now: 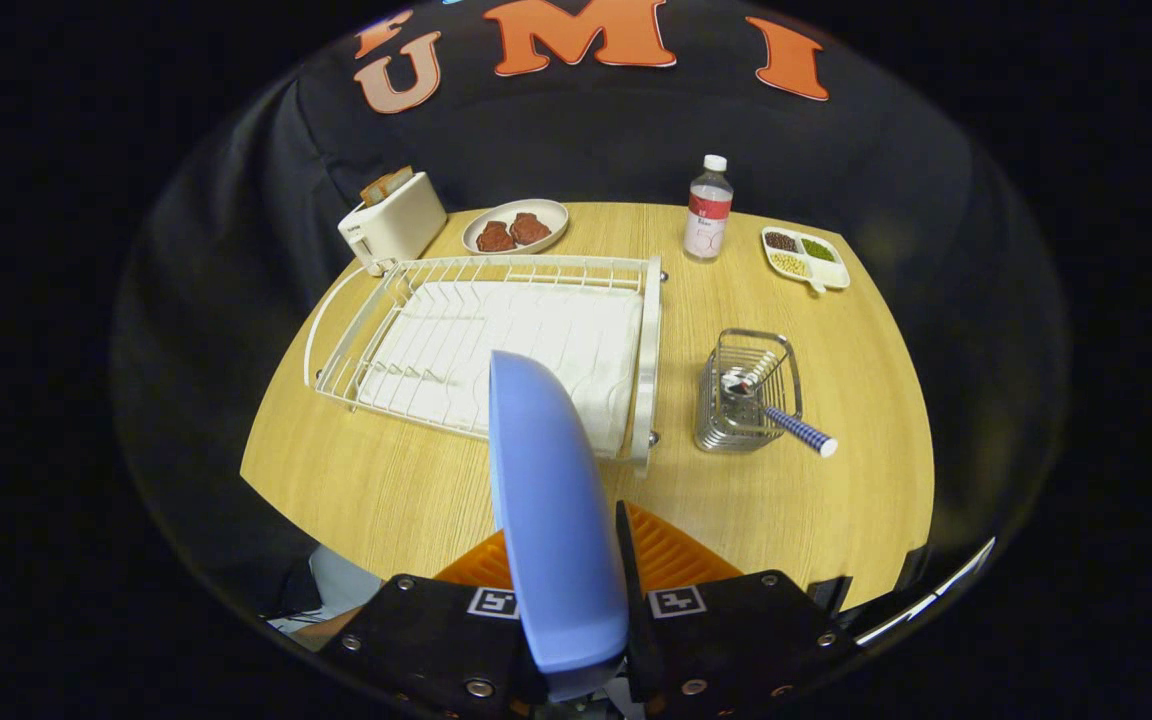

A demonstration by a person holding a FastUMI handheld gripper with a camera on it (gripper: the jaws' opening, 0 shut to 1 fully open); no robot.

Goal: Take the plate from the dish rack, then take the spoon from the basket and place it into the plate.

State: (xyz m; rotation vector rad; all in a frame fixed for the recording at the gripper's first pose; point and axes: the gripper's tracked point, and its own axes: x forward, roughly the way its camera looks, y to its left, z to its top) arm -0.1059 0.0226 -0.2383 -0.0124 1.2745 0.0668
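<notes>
Clamped edge-on in my gripper (576,600) stands the pale blue round plate (548,520). Beyond sits the white wire dish rack (496,340); right, the blue-handled spoon (786,418) in its metal basket (744,405).

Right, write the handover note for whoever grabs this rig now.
Gripper: shut on the blue plate, held on edge between the fingers, above the table's near side.
Dish rack: beyond the plate, nothing standing in it.
Spoon: in the wire basket right of the rack, checked handle sticking out.
Done: plate taken from the rack.
Left: set the plate down on the table, pick the spoon from the basket, place it in the plate.
</notes>
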